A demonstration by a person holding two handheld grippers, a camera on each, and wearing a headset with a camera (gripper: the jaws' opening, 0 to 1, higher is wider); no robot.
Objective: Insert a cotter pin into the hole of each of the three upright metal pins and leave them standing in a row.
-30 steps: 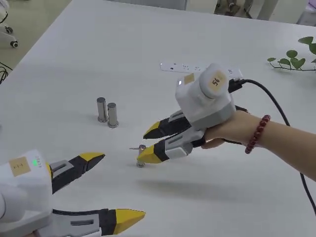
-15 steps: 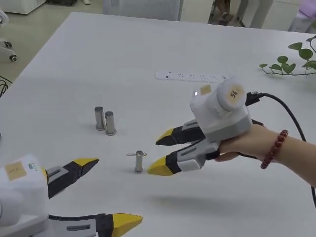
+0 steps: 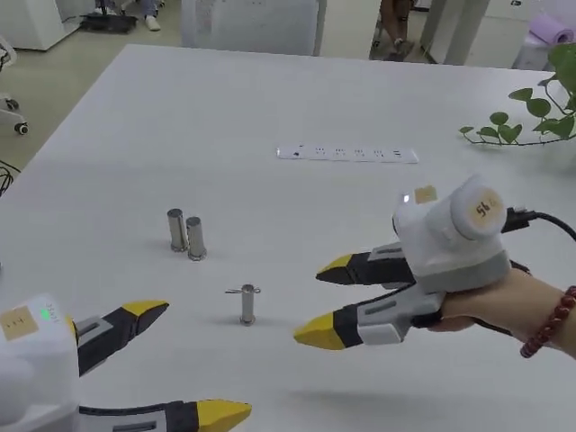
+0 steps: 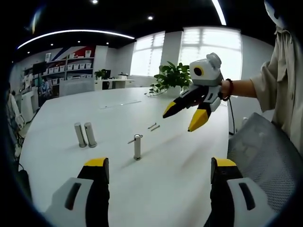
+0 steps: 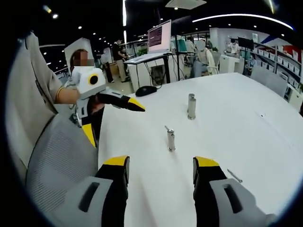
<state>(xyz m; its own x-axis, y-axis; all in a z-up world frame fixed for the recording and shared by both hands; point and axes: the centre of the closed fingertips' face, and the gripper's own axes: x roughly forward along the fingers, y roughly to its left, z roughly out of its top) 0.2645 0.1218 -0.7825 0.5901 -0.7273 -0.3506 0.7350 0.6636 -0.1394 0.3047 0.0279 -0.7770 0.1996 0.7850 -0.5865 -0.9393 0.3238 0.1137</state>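
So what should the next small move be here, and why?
Probably take the open right gripper to a loose cotter pin lying on the table: the lone metal pin already carries one, while the two pins standing together look bare.

lone metal pin [image 3: 247, 306] upright, cotter pin [image 3: 239, 291] through its top hole | two bare metal pins [image 3: 195, 239] upright, side by side, apart from it | loose cotter pins [image 4: 152, 126] lying flat
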